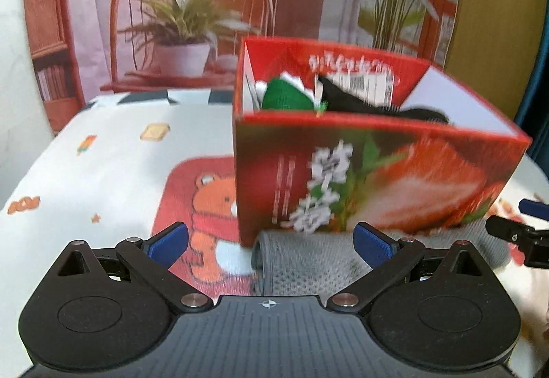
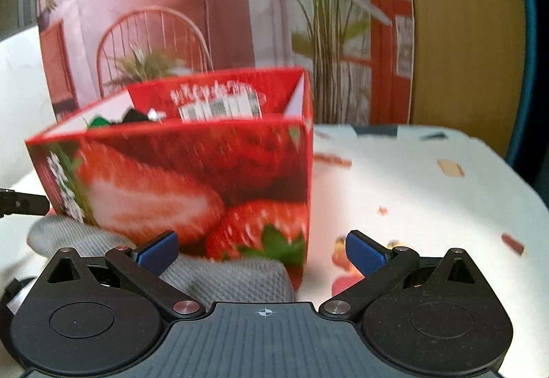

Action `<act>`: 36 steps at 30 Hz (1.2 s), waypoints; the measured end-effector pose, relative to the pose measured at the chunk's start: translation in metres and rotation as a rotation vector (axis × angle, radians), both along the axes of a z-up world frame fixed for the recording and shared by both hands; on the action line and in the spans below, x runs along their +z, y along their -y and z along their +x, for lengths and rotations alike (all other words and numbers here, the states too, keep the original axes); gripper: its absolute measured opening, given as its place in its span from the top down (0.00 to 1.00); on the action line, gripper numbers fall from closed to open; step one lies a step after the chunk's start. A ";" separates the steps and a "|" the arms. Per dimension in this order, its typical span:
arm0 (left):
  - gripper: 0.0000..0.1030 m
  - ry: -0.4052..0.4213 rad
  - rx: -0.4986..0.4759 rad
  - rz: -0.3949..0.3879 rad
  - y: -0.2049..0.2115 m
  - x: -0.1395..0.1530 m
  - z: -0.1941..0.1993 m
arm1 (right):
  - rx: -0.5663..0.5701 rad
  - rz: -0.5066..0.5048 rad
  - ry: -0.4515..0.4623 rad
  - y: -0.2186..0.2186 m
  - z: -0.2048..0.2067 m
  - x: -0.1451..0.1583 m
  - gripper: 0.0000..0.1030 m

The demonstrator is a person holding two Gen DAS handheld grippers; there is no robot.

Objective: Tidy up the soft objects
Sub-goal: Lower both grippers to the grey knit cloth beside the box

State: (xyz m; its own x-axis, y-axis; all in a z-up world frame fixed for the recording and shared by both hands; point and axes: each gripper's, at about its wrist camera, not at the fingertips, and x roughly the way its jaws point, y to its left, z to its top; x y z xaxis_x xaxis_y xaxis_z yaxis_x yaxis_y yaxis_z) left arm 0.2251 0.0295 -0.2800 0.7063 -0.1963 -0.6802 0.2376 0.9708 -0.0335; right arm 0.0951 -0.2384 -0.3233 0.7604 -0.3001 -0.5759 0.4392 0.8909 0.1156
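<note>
Left wrist view: your left tool (image 1: pixel 271 242) was tilted downward, jaws spread wide, gripping nothing. The grey knitted cloth (image 1: pixel 308 261) lay between its blue pads (image 1: pixel 170 242), against the foot of the strawberry box (image 1: pixel 377 168), which held green (image 1: pixel 286 96) and black (image 1: pixel 363 103) soft pieces. The surface (image 1: pixel 103 172) carried a bear-print cover; a backdrop of a chair and plants stood behind.

Right wrist view: your right tool (image 2: pixel 262 251) was likewise angled down, fully released, empty, with the cloth (image 2: pixel 233 278) below its left pad. The other tool's tip (image 2: pixel 20 203) showed at left.
</note>
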 end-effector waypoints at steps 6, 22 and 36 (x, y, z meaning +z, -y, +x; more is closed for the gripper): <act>0.00 -0.058 0.000 0.019 0.000 -0.021 0.002 | 0.002 0.019 -0.080 -0.002 0.005 -0.019 0.00; 0.00 -0.117 0.023 -0.051 -0.011 -0.043 0.003 | 0.021 0.065 -0.132 0.001 0.016 -0.035 0.00; 0.00 -0.103 0.020 -0.053 -0.011 -0.044 0.000 | 0.030 0.084 -0.121 0.006 0.016 -0.036 0.00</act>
